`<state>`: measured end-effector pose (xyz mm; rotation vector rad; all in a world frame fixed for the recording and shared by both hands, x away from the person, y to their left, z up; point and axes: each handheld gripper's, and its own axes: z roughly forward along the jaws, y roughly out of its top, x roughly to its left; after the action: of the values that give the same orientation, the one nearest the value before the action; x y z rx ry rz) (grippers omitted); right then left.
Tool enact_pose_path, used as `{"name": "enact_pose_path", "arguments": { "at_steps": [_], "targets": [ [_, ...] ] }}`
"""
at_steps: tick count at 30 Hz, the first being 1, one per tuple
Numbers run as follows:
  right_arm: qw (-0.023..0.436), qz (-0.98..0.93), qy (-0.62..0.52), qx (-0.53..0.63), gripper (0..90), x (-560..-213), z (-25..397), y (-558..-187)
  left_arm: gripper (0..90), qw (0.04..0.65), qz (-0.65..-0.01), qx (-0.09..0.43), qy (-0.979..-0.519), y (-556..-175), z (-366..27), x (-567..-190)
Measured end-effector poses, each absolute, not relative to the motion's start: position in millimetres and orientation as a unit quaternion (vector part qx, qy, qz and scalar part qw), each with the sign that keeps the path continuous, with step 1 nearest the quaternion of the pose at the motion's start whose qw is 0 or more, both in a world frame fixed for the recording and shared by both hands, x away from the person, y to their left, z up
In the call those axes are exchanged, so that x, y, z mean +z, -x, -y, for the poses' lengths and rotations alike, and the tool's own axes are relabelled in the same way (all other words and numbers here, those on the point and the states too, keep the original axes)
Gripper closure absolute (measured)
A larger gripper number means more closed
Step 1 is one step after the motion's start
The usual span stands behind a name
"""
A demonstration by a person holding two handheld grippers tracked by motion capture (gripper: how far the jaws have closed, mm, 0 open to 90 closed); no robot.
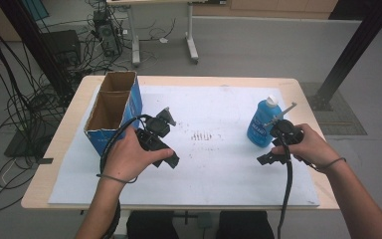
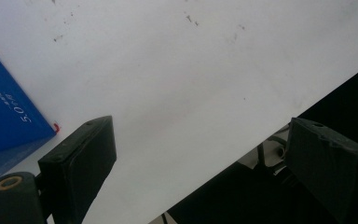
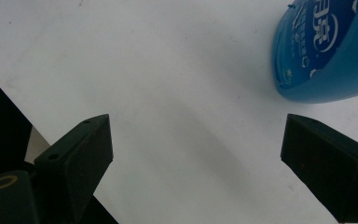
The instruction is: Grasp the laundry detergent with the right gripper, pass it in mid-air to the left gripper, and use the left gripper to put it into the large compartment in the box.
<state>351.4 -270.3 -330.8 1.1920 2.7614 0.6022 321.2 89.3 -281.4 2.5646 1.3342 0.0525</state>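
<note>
Holding both tools low over the white mat (image 1: 214,169), jaws apart, gripping nothing. Right gripper (image 3: 196,154) sits just near-side of the blue bottle (image 1: 261,124) (upright, far right). Left gripper (image 2: 200,158) is beside the blue box (image 1: 113,112).

Box (image 1: 113,112) on sheet (image 1: 214,169) at table's left, bottle (image 1: 262,123) standing at right, well apart.

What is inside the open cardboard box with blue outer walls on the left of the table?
The open cardboard box with blue outer walls has two compartments. The brown inner walls and part of the near compartment's floor look bare. The near wall hides the rest, and the far compartment's bottom is hidden too.
</note>
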Motion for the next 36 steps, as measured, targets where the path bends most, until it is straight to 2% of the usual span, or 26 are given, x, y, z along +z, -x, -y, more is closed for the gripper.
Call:
{"name": "enact_pose_path", "arguments": {
  "at_steps": [36],
  "targets": [
    [0.072, -0.861, -0.443, 0.239, 7.5, -377.4, 324.3, -345.2, 9.2, 0.14, -0.453, 0.011, -0.88, -313.2, -84.3, -284.6]
  ]
}}
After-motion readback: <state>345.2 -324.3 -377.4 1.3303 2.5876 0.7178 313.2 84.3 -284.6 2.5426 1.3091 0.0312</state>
